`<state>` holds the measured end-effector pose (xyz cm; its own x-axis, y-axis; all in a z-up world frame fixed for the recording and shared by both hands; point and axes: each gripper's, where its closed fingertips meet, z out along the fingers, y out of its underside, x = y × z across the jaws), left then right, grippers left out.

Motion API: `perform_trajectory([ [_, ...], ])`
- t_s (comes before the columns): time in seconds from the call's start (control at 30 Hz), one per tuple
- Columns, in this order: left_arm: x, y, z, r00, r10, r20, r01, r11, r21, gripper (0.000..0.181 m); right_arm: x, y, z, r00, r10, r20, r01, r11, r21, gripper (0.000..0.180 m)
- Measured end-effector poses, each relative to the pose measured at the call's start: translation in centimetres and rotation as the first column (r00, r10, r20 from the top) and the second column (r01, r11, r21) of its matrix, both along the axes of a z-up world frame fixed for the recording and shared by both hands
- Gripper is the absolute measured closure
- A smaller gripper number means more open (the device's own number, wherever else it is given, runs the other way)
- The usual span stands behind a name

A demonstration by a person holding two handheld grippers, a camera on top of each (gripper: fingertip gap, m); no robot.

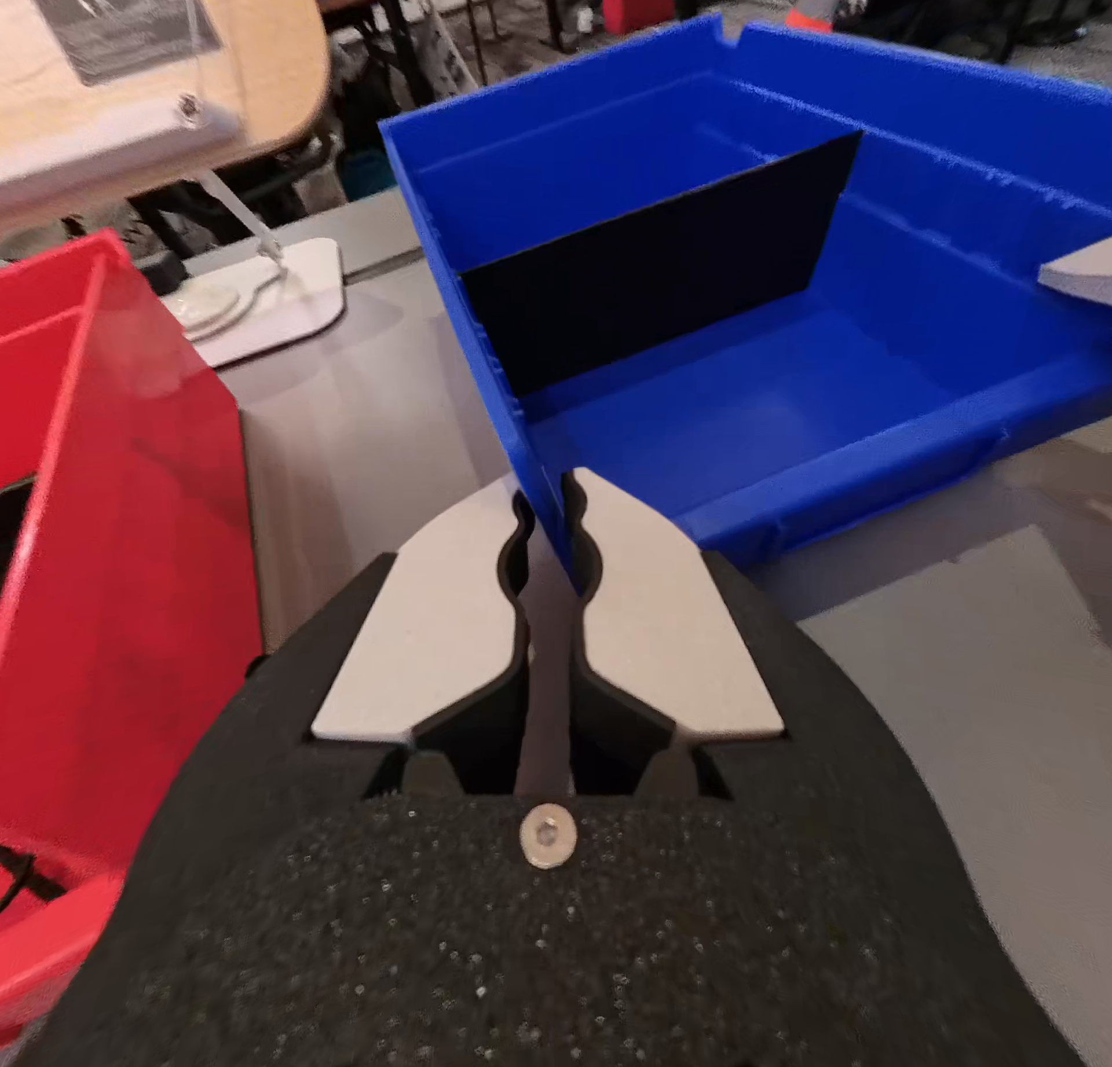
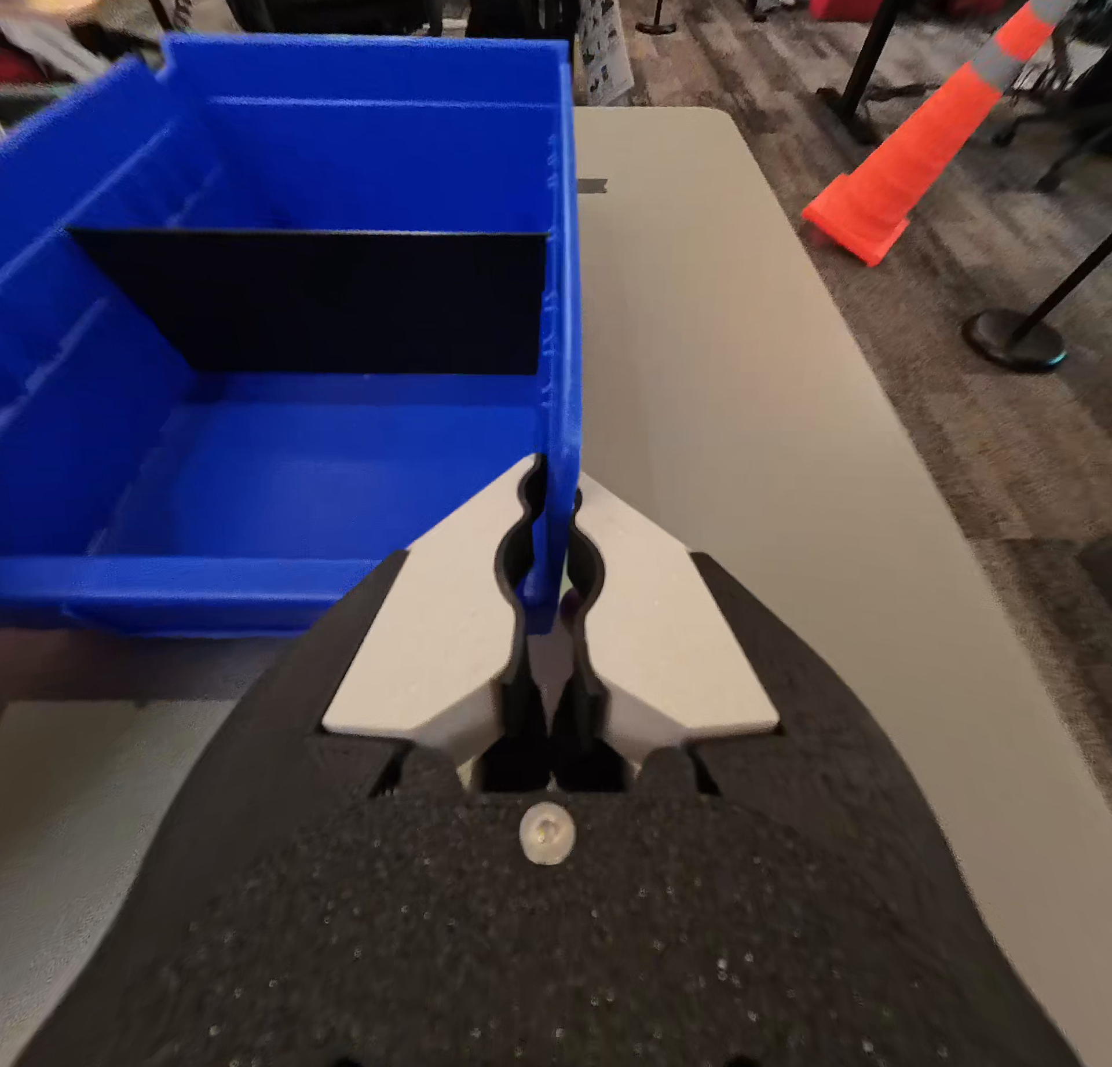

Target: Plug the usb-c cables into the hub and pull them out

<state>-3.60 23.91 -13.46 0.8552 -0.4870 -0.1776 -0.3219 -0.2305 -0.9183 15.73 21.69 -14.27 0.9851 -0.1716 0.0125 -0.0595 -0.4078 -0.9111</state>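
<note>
No hub or usb-c cable shows in either view. A blue bin point(image 1: 842, 497) with a black divider point(image 1: 650, 280) across it stands ahead on the grey table point(image 1: 361, 436). My left gripper point(image 1: 546, 488) is shut on the bin's left wall at the near corner. My right gripper point(image 2: 556, 476) is shut on the right wall of the bin point(image 2: 361, 136) at its near corner. The near compartment, in front of the divider point(image 2: 337, 304), is empty. One white fingertip point(image 1: 1077, 280) of the right gripper shows at the right edge of the left wrist view.
A red bin point(image 1: 120, 527) stands close on the left, with something black point(image 1: 24, 888) low inside it. A white stand base point(image 1: 265, 298) lies behind it. The table's right edge point(image 2: 902, 436) runs beside the blue bin, with an orange cone point(image 2: 902, 160) and a black post base point(image 2: 1017, 340) on the floor beyond. About 20 cm separates my left fingertips from my right.
</note>
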Motion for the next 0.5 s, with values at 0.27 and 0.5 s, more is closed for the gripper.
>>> perform_trajectory([
  [0.27,-0.4,-5.2,2.6,0.969,-0.226,0.099,0.236,0.966,-0.102,0.171,1.2,-0.8,-0.2,0.999,-0.039,-0.032,0.039,0.999,-0.017,0.175],
  [0.5,-15.8,-4.4,11.6,0.987,-0.137,0.087,0.128,0.987,0.099,0.149,2.7,-3.0,3.0,0.977,-0.158,0.142,0.155,0.987,0.035,0.14],
])
